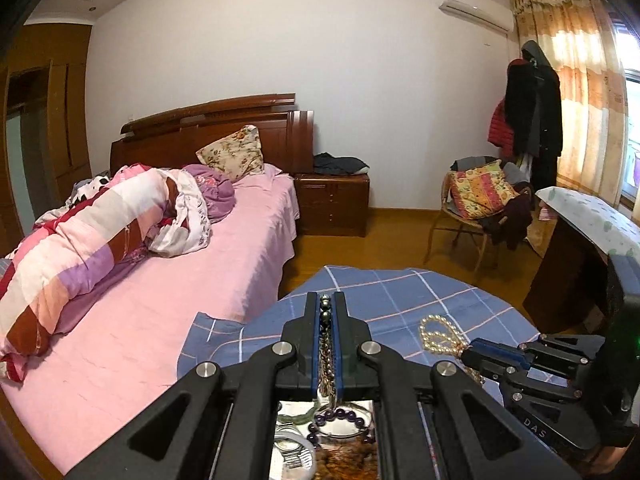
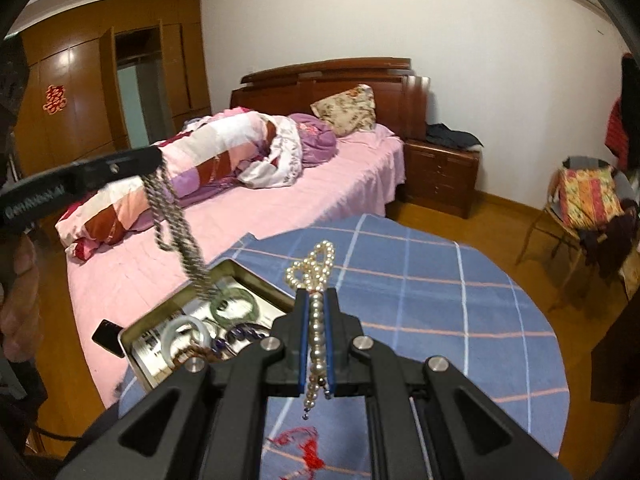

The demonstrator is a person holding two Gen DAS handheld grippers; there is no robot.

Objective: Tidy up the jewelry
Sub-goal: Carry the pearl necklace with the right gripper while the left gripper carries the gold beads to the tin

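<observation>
While each claw clamps a necklace, left silver chain (image 2: 176, 220), right pearls (image 2: 316, 276), the tin (image 2: 138, 344) holds bangles (image 2: 234, 302).

The left tool (image 1: 329, 300) is matt black plastic with blue rubbery pads and shiny steel bolts; the right tool (image 2: 316, 296) looks the same. A silvery metal chain (image 2: 176, 224) has a dull gleam. The pearl necklace (image 2: 314, 264) is glossy cream. The tin box (image 2: 168, 308) is bright, reflective metal, and in it lie a smooth glassy green bangle (image 2: 234, 302) and polished purple beads (image 1: 344, 420). The counter (image 2: 420, 300) wears soft checked blue cloth. The wooden headboard (image 2: 332, 76) is glossily varnished.
</observation>
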